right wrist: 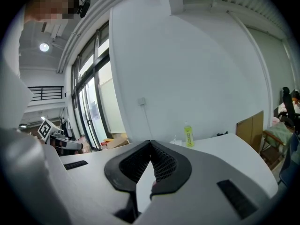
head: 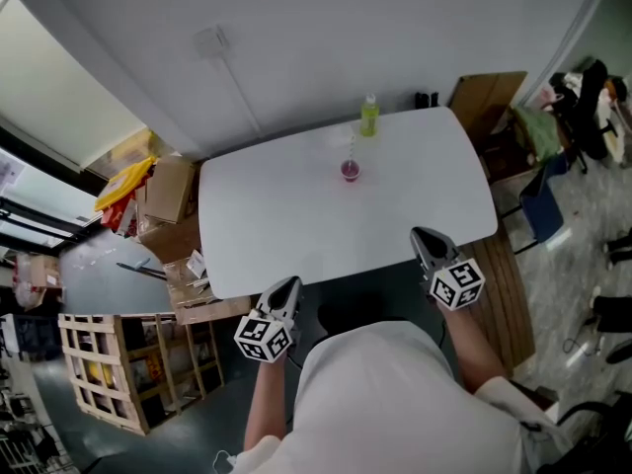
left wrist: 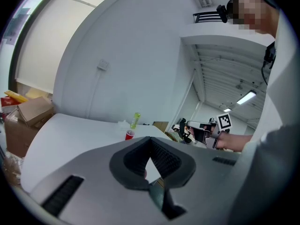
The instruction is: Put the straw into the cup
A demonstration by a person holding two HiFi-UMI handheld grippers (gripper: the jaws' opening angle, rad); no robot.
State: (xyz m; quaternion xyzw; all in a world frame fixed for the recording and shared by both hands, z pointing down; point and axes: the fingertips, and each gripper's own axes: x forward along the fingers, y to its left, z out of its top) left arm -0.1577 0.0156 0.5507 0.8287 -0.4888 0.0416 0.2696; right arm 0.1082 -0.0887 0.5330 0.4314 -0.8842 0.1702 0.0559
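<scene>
Left hand-held gripper (head: pixel 289 282) and right hand-held gripper (head: pixel 419 233) hang closed and empty off the counter's (head: pixel 267 225) near edge, seemingly idle. The cup (head: pixel 350 171) stands near the far edge, the straw (head: pixel 352 150) apparently upright in it.

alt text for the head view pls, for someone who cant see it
From above, a person holds the left gripper and right gripper, both shut and empty, at the near edge of a white table. A small red cup and a green bottle stand toward its far edge, beyond both grippers.
</scene>
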